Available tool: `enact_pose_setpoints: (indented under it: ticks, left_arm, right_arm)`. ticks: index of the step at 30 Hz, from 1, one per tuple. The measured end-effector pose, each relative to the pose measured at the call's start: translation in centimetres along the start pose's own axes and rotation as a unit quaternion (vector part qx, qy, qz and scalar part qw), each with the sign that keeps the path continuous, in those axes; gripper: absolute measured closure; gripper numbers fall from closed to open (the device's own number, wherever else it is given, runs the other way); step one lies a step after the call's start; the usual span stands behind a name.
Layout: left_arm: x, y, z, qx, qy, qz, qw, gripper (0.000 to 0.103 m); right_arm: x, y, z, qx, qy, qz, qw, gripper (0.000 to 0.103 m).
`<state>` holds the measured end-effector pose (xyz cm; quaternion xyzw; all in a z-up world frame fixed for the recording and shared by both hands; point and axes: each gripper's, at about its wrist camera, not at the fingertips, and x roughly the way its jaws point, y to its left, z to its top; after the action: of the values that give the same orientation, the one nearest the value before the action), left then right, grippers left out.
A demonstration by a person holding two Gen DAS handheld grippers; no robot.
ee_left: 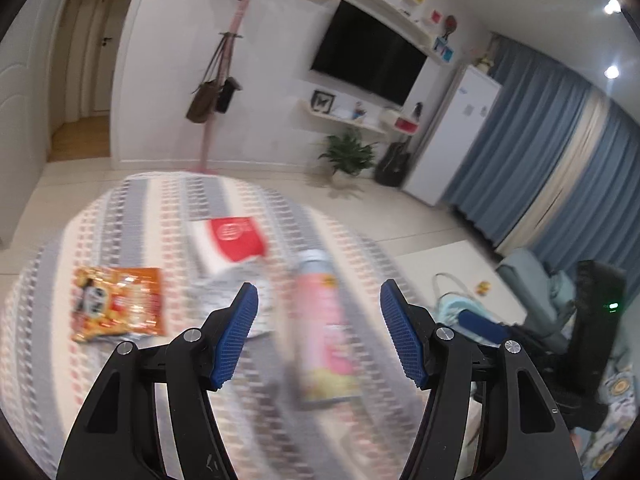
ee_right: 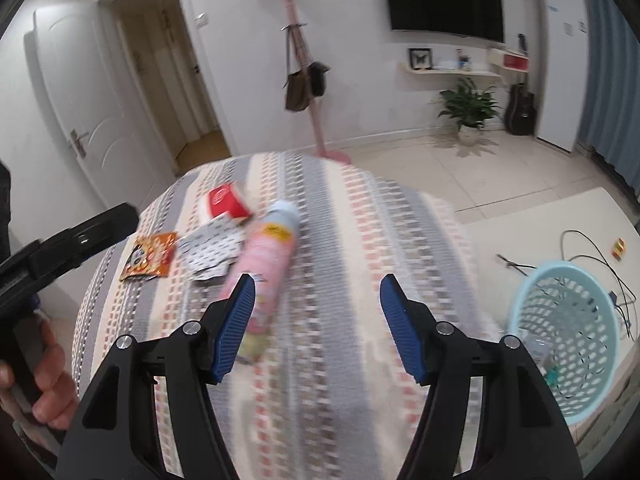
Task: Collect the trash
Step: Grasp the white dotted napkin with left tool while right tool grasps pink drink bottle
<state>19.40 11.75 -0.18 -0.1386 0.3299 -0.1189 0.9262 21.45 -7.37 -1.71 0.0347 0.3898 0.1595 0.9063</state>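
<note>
Both my grippers spread wide over the striped table (ee_right: 340, 240).
Left gripper (ee_left: 319, 300) above the can (ee_left: 320, 320); right gripper (ee_right: 318, 292) beside it, basket (ee_right: 568, 340) past the table's edge.

Pink can (ee_right: 266, 258) lies flat beside silver wrapper (ee_right: 210, 252), orange packet (ee_right: 150, 256).

Four trash items are counted ahead of the fingers: one pink can (ee_right: 266, 258), one red-and-white carton (ee_right: 225, 201), one orange snack packet (ee_right: 150, 255), one silver patterned wrapper (ee_right: 210, 250). One blue basket (ee_right: 568, 328) is counted, right of the right tool.
</note>
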Motion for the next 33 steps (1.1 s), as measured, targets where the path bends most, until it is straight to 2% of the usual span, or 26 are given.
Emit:
enact_pose_setpoints:
  ticks: [2, 7, 12, 17, 23, 27, 29, 31, 33]
  left_arm:
    - [1.0, 2.2, 0.2, -0.001, 0.015, 0.02, 0.9997, 0.041]
    - [4.6, 5.0, 0.3, 0.014, 0.062, 0.025, 0.9977, 0.041]
    - [8.0, 6.2, 0.4, 0.037, 0.085, 0.052, 0.9944, 0.041]
    - [10.1, 6.7, 0.6, 0.038, 0.099, 0.046, 0.9933, 0.041]
    - [11.1, 7.5, -0.1, 0.038, 0.105, 0.049, 0.9925, 0.047]
    - [10.9, 7.2, -0.3, 0.047, 0.11, 0.049, 0.9915, 0.065]
    - [10.9, 6.7, -0.6, 0.054, 0.114, 0.048, 0.9909, 0.07]
    - [10.6, 6.5, -0.8, 0.06, 0.112, 0.047, 0.9908, 0.081]
    - [10.1, 6.1, -0.9, 0.061, 0.108, 0.041, 0.9914, 0.087]
  right_arm:
    - [1.2, 1.7, -0.1, -0.006, 0.006, -0.002, 1.0, 0.042]
    - [4.4, 3.9, 0.0, -0.002, 0.018, -0.021, 1.0, 0.042]
    - [7.3, 3.4, 0.2, 0.019, 0.041, -0.034, 0.998, 0.041]
    - [9.0, 2.7, 0.5, 0.039, 0.05, -0.025, 0.998, 0.038]
    - [10.9, 3.2, 0.5, 0.036, 0.073, -0.012, 0.997, 0.038]
    - [12.1, 3.4, 0.1, 0.036, 0.09, -0.013, 0.995, 0.038]
    - [12.5, 3.2, -0.1, 0.042, 0.097, -0.011, 0.994, 0.038]
    - [12.6, 3.1, -0.1, 0.04, 0.099, -0.012, 0.994, 0.038]
    - [12.5, 3.2, -0.2, 0.034, 0.1, -0.013, 0.994, 0.041]
